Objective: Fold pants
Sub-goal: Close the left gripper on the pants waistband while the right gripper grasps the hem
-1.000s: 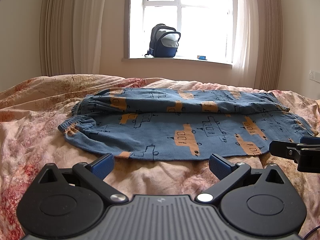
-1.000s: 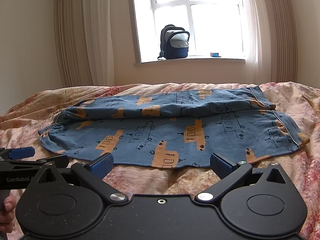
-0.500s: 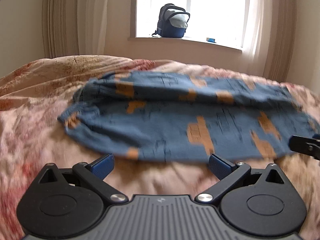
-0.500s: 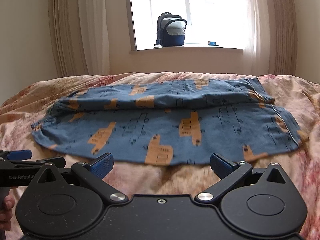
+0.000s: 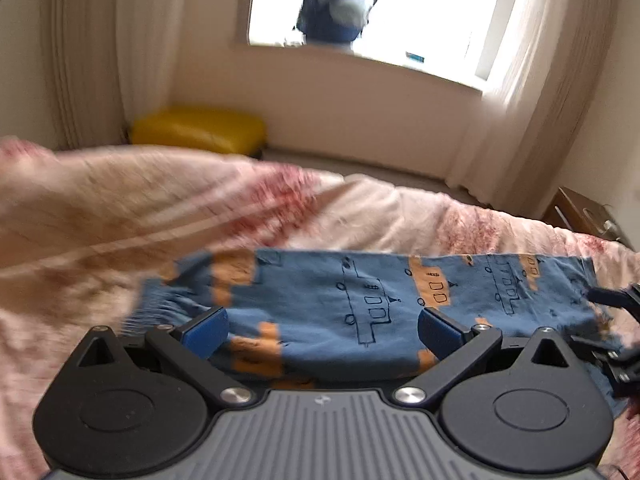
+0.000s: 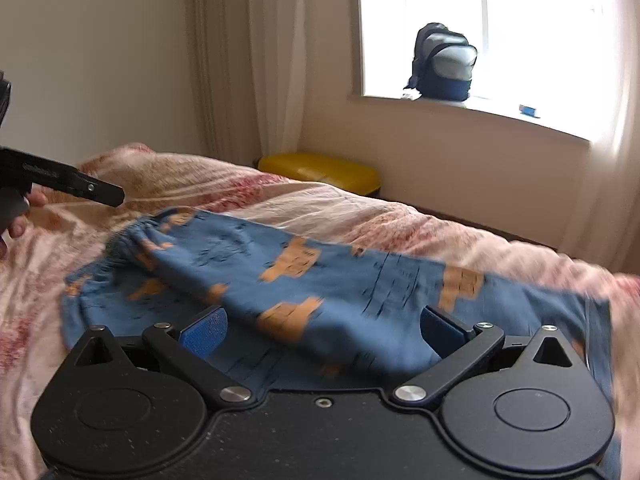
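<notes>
Pants (image 5: 360, 304) lie lengthwise near the bed's (image 5: 120, 208) front edge, legs stacked for folding. Left gripper (image 5: 322, 330) and right gripper (image 6: 322, 328) hover above, both spread wide, pinching nothing, likely lining up a grab.

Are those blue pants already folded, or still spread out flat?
Folded once lengthwise: in the right wrist view the pants show one leg layered over the other on the bedspread. No crosswise fold yet.

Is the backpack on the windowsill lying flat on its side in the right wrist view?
No, the backpack stands upright on the windowsill, with its top handle pointing up against the bright window.
</notes>
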Available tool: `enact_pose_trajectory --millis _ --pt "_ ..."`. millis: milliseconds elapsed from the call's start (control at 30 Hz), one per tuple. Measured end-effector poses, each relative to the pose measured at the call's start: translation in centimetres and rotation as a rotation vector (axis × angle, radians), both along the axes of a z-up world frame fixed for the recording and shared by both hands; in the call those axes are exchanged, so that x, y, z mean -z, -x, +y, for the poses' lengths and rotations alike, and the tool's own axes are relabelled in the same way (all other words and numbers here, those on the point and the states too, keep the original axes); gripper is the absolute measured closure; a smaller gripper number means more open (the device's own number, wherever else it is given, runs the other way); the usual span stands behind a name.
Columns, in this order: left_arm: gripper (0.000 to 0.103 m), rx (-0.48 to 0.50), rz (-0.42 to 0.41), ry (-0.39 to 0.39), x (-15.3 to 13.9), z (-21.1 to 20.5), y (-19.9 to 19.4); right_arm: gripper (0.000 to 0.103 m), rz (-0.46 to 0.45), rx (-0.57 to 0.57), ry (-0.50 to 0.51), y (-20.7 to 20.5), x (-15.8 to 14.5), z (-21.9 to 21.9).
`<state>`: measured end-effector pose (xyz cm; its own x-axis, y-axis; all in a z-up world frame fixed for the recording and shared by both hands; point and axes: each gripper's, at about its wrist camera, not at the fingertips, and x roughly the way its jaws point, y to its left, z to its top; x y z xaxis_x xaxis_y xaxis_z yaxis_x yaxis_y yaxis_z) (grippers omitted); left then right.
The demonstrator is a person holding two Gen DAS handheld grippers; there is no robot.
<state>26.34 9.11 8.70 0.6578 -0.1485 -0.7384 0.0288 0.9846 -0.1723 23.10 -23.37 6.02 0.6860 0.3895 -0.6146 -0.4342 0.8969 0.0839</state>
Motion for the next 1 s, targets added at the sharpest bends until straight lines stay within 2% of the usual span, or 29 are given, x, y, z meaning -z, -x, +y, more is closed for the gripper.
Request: enact_pose_trajectory --millis 67,100,167,267,333,400,500,533,600,667,733,833,867,900,1000 --pt "0.0 -0.04 0.008 0.003 1.6 0.5 -2.0 0.0 0.035 -0.031 -0.003 -3.5 0.4 -0.3" --pt "0.0 -0.046 -0.01 -0.024 2.1 0.8 -2.9 0.0 0.051 -0.049 -0.011 -5.2 0.6 -0.4" --pt "0.0 -0.015 -0.082 -0.145 2.4 0.6 -4.3 0.0 0.062 -0.067 -0.022 -8.3 1.1 -0.3" --pt "0.0 0.112 -0.197 -0.344 2.4 0.0 -6.2 0.0 0.065 -0.144 -0.005 -12.4 1.9 0.7" --pt "0.0 0.228 -0.24 -0.419 2.7 0.0 -7.0 0.0 0.079 -0.234 0.029 -14.8 2.6 1.8" --pt "0.0 0.358 -0.226 -0.443 3.3 0.2 -7.7 0.001 0.096 -0.322 0.065 -16.3 3.1 2.8" --pt "0.0 0.462 -0.148 -0.433 4.9 1.0 -8.9 0.001 0.117 -0.415 0.101 -17.6 4.2 3.8" --pt "0.0 0.46 -0.126 -0.424 5.6 1.3 -9.2 0.002 0.138 -0.437 0.103 -18.1 4.6 4.0" --pt "0.001 0.439 -0.076 -0.394 6.8 2.4 -10.3 0.01 0.165 -0.456 0.111 -18.8 5.4 4.0" --pt "0.012 0.428 -0.034 -0.356 7.3 3.5 -11.1 0.016 0.168 -0.456 0.116 -19.2 5.9 3.9" --pt "0.016 0.433 -0.001 -0.307 7.5 4.7 -11.3 0.021 0.17 -0.452 0.1 -19.5 6.2 3.4" --pt "0.03 0.46 0.053 -0.224 7.3 6.4 -11.5 0.036 0.173 -0.445 0.077 -19.7 6.3 2.4" --pt "0.037 0.47 0.072 -0.204 7.3 6.8 -11.5 0.044 0.172 -0.447 0.075 -19.8 6.3 2.2" --pt "0.041 0.474 0.086 -0.19 7.4 7.1 -11.7 0.051 0.173 -0.452 0.075 -19.8 6.2 1.9" --pt "0.047 0.483 0.118 -0.18 7.5 7.6 -11.8 0.059 0.181 -0.483 0.092 -19.5 6.1 1.7"
